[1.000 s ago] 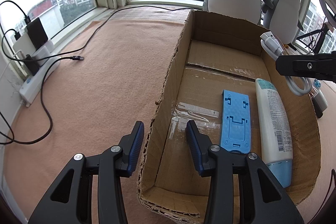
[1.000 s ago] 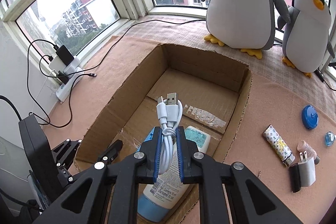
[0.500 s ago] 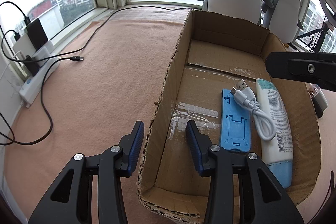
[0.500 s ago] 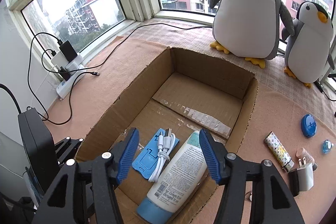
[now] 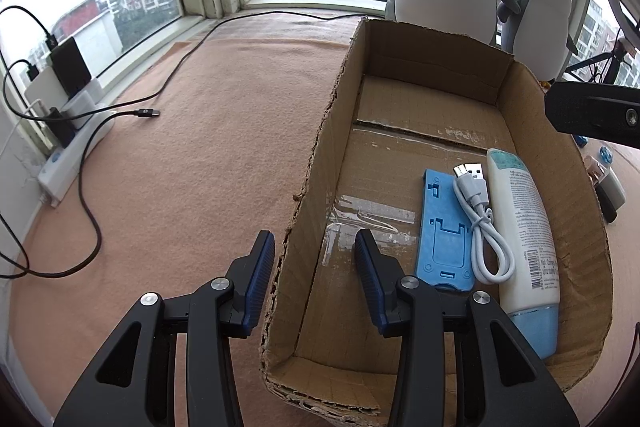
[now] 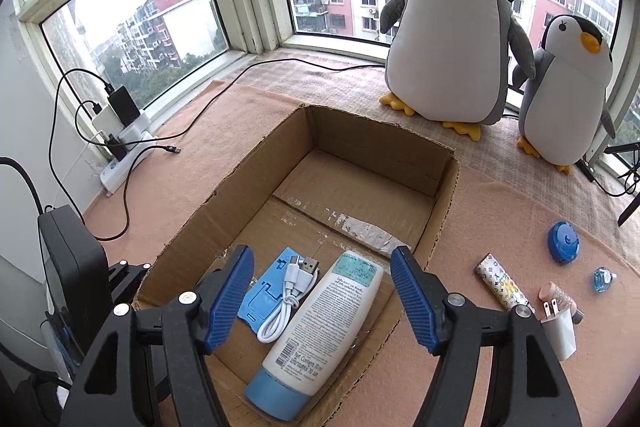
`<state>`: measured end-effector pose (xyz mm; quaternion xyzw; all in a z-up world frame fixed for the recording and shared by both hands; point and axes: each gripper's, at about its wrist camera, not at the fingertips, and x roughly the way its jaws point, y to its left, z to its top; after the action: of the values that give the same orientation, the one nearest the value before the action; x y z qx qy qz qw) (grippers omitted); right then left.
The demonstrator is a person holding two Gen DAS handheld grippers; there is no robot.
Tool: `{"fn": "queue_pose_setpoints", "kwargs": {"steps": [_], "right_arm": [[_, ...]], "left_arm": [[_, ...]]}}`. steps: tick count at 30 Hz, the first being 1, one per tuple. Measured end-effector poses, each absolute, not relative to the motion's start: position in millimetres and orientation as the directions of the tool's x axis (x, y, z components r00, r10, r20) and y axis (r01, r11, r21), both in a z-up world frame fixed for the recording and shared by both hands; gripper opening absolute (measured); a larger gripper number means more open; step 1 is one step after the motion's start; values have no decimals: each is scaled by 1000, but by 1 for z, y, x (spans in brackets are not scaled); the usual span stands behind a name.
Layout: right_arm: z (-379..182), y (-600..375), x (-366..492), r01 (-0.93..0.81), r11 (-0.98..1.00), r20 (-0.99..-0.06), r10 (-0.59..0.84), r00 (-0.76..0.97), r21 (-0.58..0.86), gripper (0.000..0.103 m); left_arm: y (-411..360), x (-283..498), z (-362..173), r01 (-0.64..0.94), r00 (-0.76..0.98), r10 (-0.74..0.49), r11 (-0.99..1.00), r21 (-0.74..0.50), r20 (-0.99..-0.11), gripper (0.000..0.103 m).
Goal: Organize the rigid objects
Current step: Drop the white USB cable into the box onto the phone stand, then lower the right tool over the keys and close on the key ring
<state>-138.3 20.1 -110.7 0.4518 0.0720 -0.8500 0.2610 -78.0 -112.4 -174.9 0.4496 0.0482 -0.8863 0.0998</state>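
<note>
Bay windows look onto apartment blocks behind a peach blanket (image 5: 208,155); two plush penguins (image 6: 452,39) stand at the far edge, and a power strip (image 6: 124,163) with chargers and black cords lies along the left sill. On the blanket sits the box (image 6: 444,223), holding a blue stand (image 6: 266,293), a white cable (image 6: 286,301) and a bottle (image 6: 328,315) side by side, the cable lying partly on the stand and against the bottle. Right gripper (image 6: 322,301) hangs over them, jaws wide apart and empty; left gripper (image 5: 314,283) is open too, straddling the box's left wall without gripping. Right of the box lie a tube (image 6: 502,287), a plug (image 6: 560,331), a blue cap (image 6: 563,241) and a small vial (image 6: 602,279).
</note>
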Motion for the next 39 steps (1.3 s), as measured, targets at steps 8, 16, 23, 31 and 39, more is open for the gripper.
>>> {"fn": "queue_pose_setpoints", "kwargs": {"steps": [8, 16, 23, 31, 39], "right_arm": [[-104, 50, -131, 490, -867, -795, -361, -488, 93, 67], [-111, 110, -125, 430, -893, -804, -352, -479, 135, 67], [-130, 156, -118, 385, -913, -839, -314, -445, 137, 67], [-153, 166, -114, 382, -912, -870, -305, -389, 149, 55], [-165, 147, -126, 412, -900, -874, -308, -375, 141, 53]], "left_arm": [[-112, -77, -175, 218, -575, -141, -976, 15, -806, 41], [-111, -77, -174, 219, -574, -145, -976, 19, -806, 40], [-111, -76, -174, 219, -574, -147, -976, 22, -806, 40], [-111, -76, -174, 219, -574, -148, -976, 24, -805, 40], [-111, -76, -174, 218, -575, -148, -976, 24, -805, 40]]}}
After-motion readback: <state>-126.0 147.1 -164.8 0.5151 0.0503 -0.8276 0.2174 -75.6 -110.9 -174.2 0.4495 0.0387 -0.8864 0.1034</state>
